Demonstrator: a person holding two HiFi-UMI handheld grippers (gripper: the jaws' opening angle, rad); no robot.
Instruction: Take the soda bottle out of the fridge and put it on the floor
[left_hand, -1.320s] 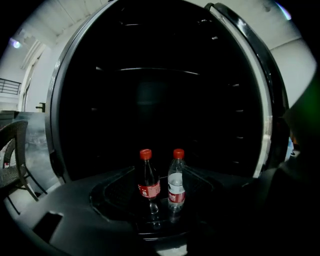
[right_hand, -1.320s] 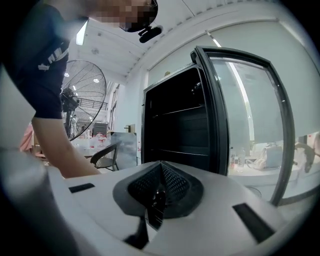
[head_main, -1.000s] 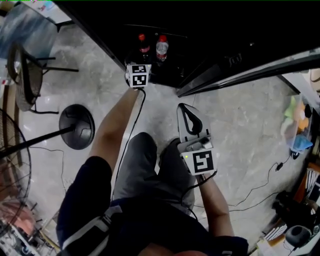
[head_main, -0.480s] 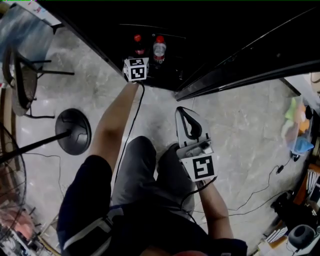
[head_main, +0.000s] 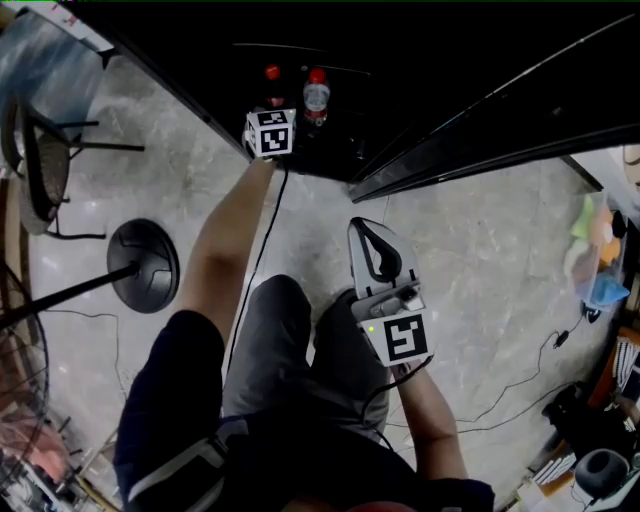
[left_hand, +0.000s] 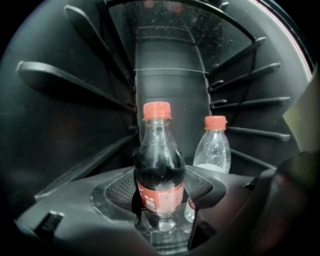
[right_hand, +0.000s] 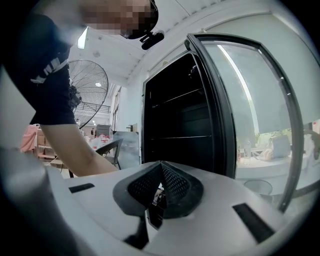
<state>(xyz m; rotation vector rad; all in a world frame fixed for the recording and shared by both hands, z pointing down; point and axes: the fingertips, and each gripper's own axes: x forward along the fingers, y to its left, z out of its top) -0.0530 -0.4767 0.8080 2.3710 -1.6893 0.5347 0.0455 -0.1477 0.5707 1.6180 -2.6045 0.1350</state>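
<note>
The soda bottle (left_hand: 159, 170), dark with a red cap and red label, stands upright on the fridge's lowest shelf (left_hand: 75, 195). My left gripper (left_hand: 160, 195) has its jaws on both sides of the bottle's lower body, closed against it. From the head view I see the soda bottle's (head_main: 272, 88) cap just beyond the left gripper's marker cube (head_main: 270, 133), inside the dark fridge. My right gripper (head_main: 368, 228) is white, shut on nothing, and held over the floor near the person's knee.
A clear bottle (left_hand: 212, 150) with a red cap stands just behind and right of the soda. The open glass fridge door (head_main: 480, 130) runs to the right. A fan base (head_main: 143, 265) and a chair (head_main: 45, 150) stand at the left; a cable (head_main: 520, 375) lies at the right.
The left gripper has reached a little deeper into the fridge, up to the soda bottle. The right gripper has hardly moved.
</note>
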